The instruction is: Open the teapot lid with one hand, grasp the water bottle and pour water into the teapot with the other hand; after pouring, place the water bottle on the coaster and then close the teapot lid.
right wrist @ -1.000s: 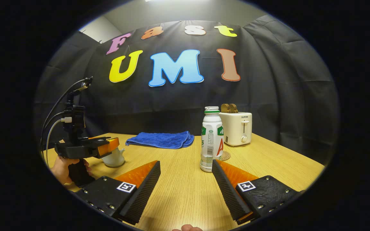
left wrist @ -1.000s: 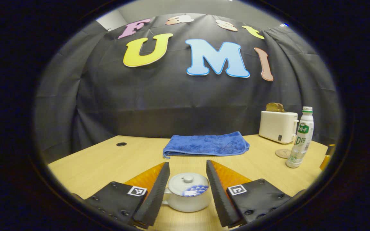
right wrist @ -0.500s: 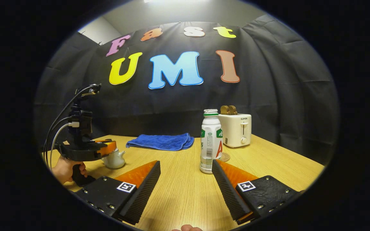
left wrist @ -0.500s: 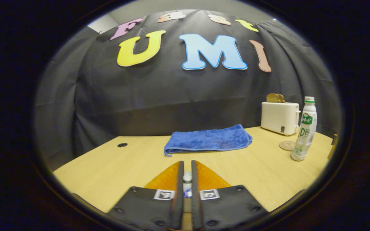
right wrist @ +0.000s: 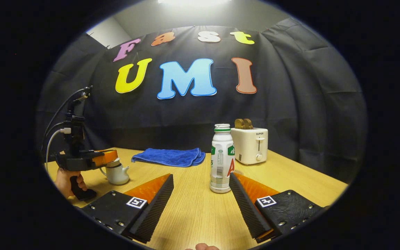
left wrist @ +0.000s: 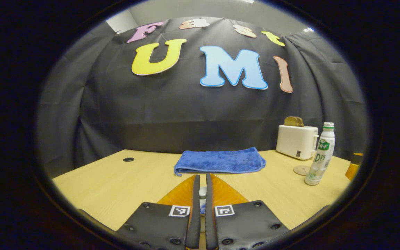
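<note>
Above the teapot (right wrist: 116, 173), the lid knob (left wrist: 202, 192), straddled a second ago, is now clamped by the left tool (left wrist: 200, 194); the right tool (right wrist: 200, 194) is held apart before the water bottle (right wrist: 221, 159).

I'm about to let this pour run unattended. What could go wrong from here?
1. The left gripper has its jaws shut on just the teapot lid's small knob; the lid may slip or swing.
2. The water bottle is tall and narrow and stands just ahead of the open right gripper; a nudge could tip it.
3. The teapot is small, so pouring could spill onto the table.
</note>
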`<state>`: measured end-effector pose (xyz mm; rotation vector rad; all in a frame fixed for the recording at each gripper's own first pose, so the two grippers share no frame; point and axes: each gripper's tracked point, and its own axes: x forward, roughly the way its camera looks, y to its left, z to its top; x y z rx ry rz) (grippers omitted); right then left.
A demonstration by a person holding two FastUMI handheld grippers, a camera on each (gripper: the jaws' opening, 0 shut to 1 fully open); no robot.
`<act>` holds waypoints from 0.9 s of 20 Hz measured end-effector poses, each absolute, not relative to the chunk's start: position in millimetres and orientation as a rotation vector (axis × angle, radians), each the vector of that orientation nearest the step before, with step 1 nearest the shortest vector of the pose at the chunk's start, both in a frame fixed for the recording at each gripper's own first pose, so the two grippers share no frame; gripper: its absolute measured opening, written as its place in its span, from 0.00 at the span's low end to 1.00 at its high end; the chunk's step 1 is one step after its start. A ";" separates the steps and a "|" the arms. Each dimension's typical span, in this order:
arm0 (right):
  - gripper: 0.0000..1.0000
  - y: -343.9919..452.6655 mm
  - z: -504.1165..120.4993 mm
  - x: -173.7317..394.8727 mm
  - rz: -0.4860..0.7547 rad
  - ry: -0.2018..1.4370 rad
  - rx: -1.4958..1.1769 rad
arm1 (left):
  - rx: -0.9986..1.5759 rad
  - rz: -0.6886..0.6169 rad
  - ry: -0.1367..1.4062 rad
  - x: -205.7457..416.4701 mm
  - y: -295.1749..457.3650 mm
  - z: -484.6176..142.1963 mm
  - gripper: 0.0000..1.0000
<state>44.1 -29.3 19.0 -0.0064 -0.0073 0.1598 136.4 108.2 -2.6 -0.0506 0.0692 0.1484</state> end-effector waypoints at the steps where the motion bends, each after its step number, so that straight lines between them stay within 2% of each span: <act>1: 0.99 -32.4 22.5 48.8 0.154 -0.014 -0.011 | -0.049 0.144 0.051 133.8 106.8 3.5 0.17; 2: 0.99 -36.2 26.2 54.5 0.146 -0.022 -0.010 | -0.050 0.136 0.030 129.7 104.9 9.9 0.12; 4: 0.99 -45.0 28.6 71.6 0.124 -0.027 -0.002 | -0.050 0.124 -0.009 121.8 101.5 20.5 0.17; 5: 0.99 -49.7 27.8 81.8 0.109 -0.019 -0.006 | -0.053 0.118 -0.028 117.8 99.0 25.9 0.12; 7: 0.99 -54.6 21.7 101.3 0.095 0.003 -0.019 | -0.063 0.100 -0.060 111.7 93.6 37.4 0.17; 10: 0.99 -60.5 15.0 124.8 0.071 0.020 -0.040 | -0.049 0.088 -0.090 107.4 87.5 45.3 0.16; 11: 0.99 -60.3 11.1 131.5 0.071 0.031 -0.044 | -0.045 0.086 -0.094 106.4 86.9 47.1 0.12; 12: 0.99 -60.7 7.1 139.1 0.070 0.046 -0.052 | -0.046 0.081 -0.098 105.9 85.7 47.1 0.16; 13: 0.99 -59.7 3.6 145.5 0.071 0.056 -0.059 | -0.048 0.079 -0.098 105.8 85.1 47.7 0.12; 14: 0.99 -60.3 2.2 153.0 0.067 0.062 -0.069 | -0.049 0.077 -0.099 105.5 85.4 47.4 0.16; 18: 1.00 -65.0 -4.0 177.9 0.047 0.089 -0.058 | -0.044 0.094 -0.111 102.9 91.3 51.4 0.12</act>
